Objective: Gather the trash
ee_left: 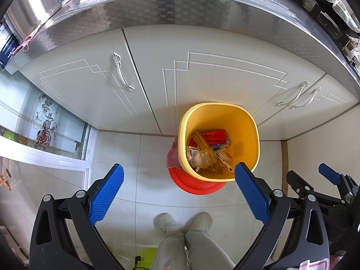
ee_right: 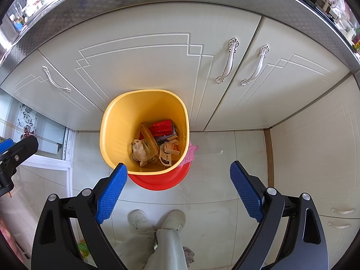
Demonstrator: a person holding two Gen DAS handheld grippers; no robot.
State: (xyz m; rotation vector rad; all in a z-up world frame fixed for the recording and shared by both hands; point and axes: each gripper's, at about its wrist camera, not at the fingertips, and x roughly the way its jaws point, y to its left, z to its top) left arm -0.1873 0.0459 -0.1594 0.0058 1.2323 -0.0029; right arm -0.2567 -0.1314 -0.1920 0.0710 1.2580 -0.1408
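Trash (ee_left: pixel 209 148) sits heaped at the bottom of a yellow bin (ee_left: pixel 245 121) on the tiled floor (ee_left: pixel 126 148), close before the white cabinet doors (ee_left: pixel 216 76): a red box (ee_right: pixel 161 127), crumpled paper, clear plastic wrapping and an amber plastic ring show, though the lower layers are buried and most labels are too small to read. A red basin (ee_right: pixel 157 181) lies under the bin, mostly hidden by it, and a pink cloth (ee_right: pixel 191 151) pokes out between them, only partly seen. Both grippers hang above the floor, empty, jaws spread wide: left gripper (ee_left: pixel 178 194), right gripper (ee_right: pixel 178 191). The person's light shoes (ee_right: pixel 157 219) and trouser legs are cut off at the lower edge.
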